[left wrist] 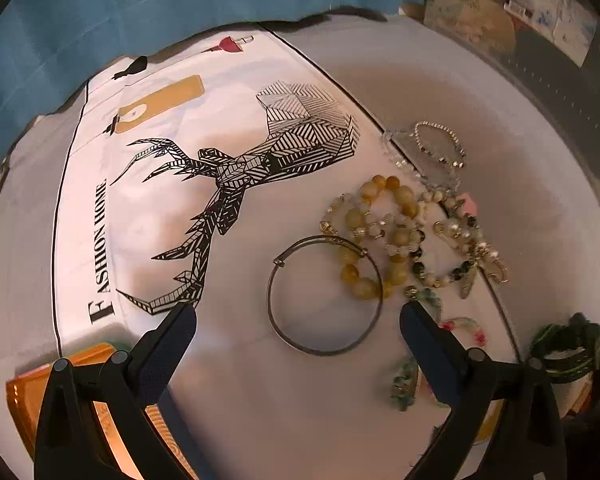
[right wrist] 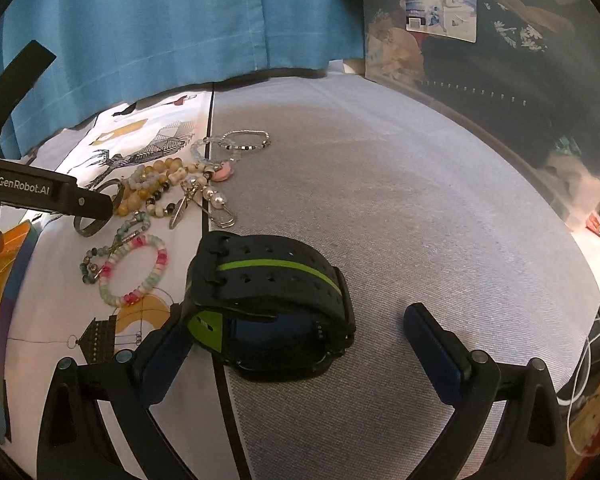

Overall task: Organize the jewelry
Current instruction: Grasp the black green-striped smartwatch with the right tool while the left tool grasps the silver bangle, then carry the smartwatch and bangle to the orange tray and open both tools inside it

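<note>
I read "FASHION HOME" [left wrist: 102, 252] printed on the white cloth [left wrist: 236, 400] | left gripper [left wrist: 298, 314] spread wide, empty, over metal bangle [left wrist: 325, 295] beside bead bracelets [left wrist: 384, 236] | right gripper [right wrist: 298, 320] released, straddling black-green watch [right wrist: 272, 300] (strap buckled) on grey cloth | left gripper's body marked "GenRobot.AI" [right wrist: 24, 191].

- Lit softly and evenly, moderately bright, with no hard glare anywhere.
- Brightest on the white printed cloth [left wrist: 148, 208]; greyer and dimmer toward the far right of the tabletop.
- Soft shadows only, faint under the metal bangle [left wrist: 324, 296] and darker beneath the black watch [right wrist: 272, 304].
- Strongly bowed by the fisheye, with black vignette at every corner.
- Blurred and smeared toward the rims, especially the far-right clutter and the near-left orange box [left wrist: 60, 392].
</note>
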The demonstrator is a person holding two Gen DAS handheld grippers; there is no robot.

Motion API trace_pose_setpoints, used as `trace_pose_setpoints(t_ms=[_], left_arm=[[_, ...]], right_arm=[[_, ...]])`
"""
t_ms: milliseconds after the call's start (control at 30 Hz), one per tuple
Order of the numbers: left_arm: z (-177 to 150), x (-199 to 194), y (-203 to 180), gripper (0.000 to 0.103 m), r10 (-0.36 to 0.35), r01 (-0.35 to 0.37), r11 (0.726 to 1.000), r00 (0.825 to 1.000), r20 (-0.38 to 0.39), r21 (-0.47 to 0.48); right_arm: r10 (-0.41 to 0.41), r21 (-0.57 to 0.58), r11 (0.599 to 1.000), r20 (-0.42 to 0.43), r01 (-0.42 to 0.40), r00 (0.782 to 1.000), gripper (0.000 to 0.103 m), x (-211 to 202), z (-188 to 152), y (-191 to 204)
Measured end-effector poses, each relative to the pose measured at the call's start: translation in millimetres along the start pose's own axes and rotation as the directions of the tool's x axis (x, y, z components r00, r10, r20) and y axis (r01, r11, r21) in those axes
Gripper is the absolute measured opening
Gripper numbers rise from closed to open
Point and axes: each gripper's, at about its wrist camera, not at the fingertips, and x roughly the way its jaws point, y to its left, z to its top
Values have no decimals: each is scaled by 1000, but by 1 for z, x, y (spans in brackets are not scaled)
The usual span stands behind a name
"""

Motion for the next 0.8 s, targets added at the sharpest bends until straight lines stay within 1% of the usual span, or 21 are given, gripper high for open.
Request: trace_pose_setpoints(t_ms=[67, 100, 133, 167, 200, 233, 333, 400, 500, 667, 800], left_arm=[[2, 12, 1, 100, -11, 11, 1000, 998, -55, -3], [2, 15, 2, 98, -19, 18, 1000, 998, -64, -12], [3, 13, 3, 93, -14, 13, 1000, 999, -50, -20], [4, 10, 4, 78, -14, 13, 999, 999, -41, -32], [5, 5, 5, 57, -14, 13, 999, 1000, -27, -41], [6, 2, 6, 55, -9, 8, 999, 1000, -17, -50], [5, -11, 12, 55, -45, 46, 995, 999, 16, -85], [-1, -26, 12, 55, -37, 41, 996, 998, 52, -75], [-15, -54, 16, 55, -50, 57, 996, 994, 97, -70], [-57, -111, 28, 55, -62, 77, 994, 982, 177, -80], [-110, -161, 34, 55, -50, 74, 993, 970, 240, -91]], right_arm=[[3, -7, 1000, 1, -3, 1000, 101, 0, 0, 3], [6, -12, 1000, 1, -6, 1000, 100, -1, 0, 3], [12, -17, 1000, 8, -12, 1000, 97, -2, 0, 4], [17, -23, 1000, 26, -16, 1000, 75, -5, -1, 4], [24, -27, 999, 38, -23, 999, 54, -8, 1, 5], [23, -23, 999, 33, -23, 999, 54, -7, 1, 4], [37, 16, 999, 30, -37, 999, 54, -7, 2, -2], [38, 43, 998, 35, -40, 999, 54, -8, 2, -6], [28, 69, 997, 58, -32, 998, 54, -19, 7, -12], [47, 67, 996, 82, -52, 996, 54, -51, 9, -10], [99, 28, 994, 91, -101, 991, 54, -91, 0, -2]])
